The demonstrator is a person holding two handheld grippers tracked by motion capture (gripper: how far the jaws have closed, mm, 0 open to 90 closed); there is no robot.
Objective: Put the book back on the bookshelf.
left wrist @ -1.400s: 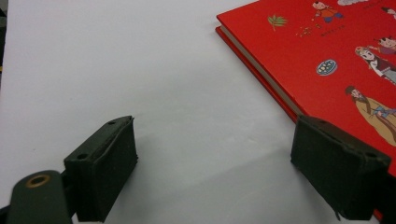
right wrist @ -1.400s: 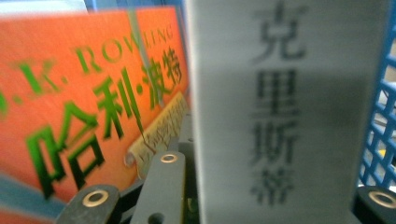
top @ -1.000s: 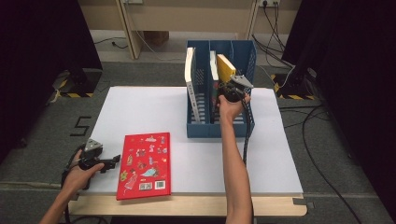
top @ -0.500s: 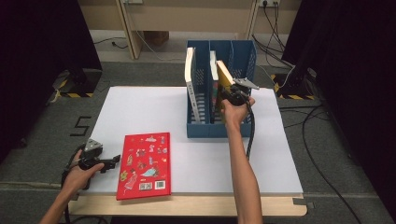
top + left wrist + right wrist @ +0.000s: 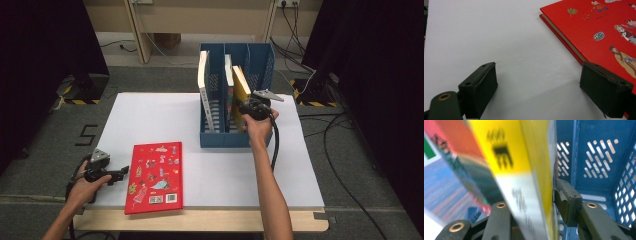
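Right gripper (image 5: 248, 107) has its fingers clamped on the yellow book (image 5: 240, 87), tilted in the blue file rack's (image 5: 260, 60) right slot. Could snag the divider if it's pushed in crooked. Left gripper (image 5: 116, 174) sits wide open, empty, beside the red book (image 5: 155, 177) on the surface.

Black jaws clamp a yellow book (image 5: 524, 170) — blue perforated rack (image 5: 599, 157) behind.

A fixed overhead camera is looking forward and down across the white table (image 5: 150, 120), while two gripper-mounted cameras are peering close along their jaws, sharing with it the red book (image 5: 599, 32) and the blue rack (image 5: 599, 152).
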